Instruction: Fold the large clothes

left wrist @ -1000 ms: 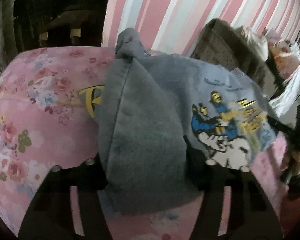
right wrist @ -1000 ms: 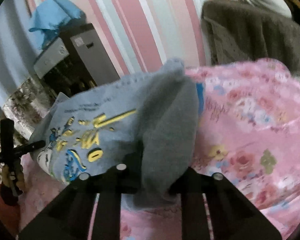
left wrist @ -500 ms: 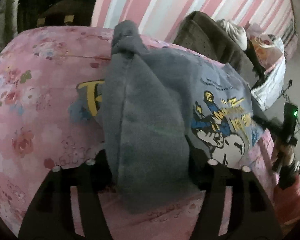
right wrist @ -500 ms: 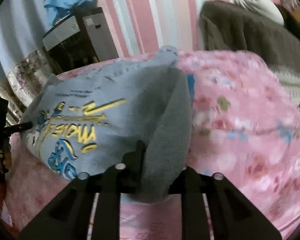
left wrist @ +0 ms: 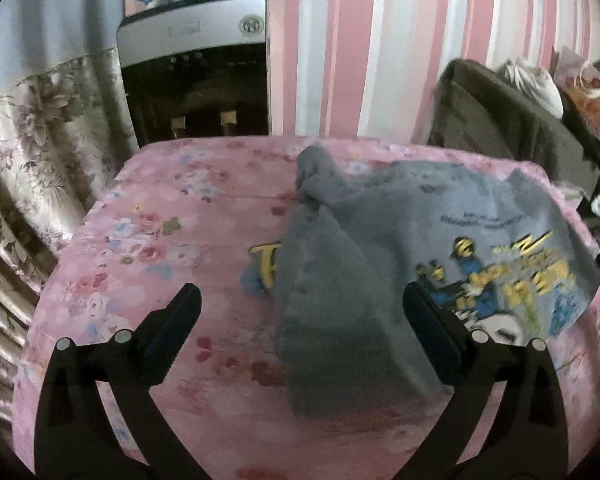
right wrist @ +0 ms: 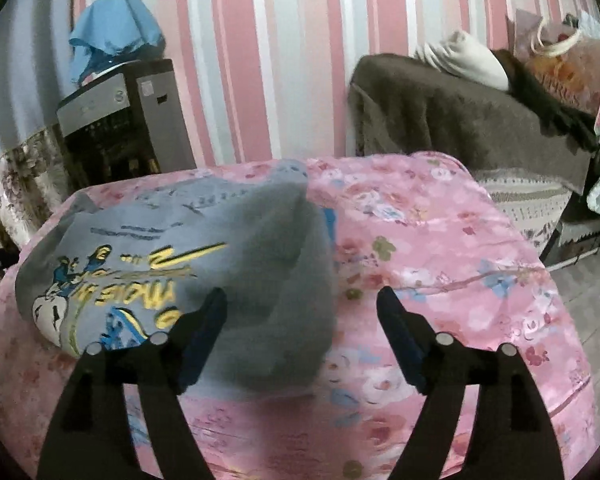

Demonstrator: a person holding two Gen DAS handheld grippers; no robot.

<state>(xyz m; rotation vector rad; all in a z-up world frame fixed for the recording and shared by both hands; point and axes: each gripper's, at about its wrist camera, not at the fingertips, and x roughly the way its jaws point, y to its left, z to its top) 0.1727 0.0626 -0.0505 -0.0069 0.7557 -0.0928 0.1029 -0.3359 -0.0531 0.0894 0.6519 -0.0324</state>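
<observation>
Both grippers, the left gripper (left wrist: 302,306) and the right gripper (right wrist: 302,310), hover with fingers spread wide and grasp nothing, while the grey sweatshirt (left wrist: 400,248) lies in a folded heap on the pink floral bedcover (left wrist: 160,248). The cloth looks soft, thick and limp, probably light, so it should sag and not slip. I think the best hold is a pinch at its thick near edge or a corner.

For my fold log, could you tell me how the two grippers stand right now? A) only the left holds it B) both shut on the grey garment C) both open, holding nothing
C: the left gripper and right gripper are spread open, and the grey garment lies free on the pink floral cover.
</observation>
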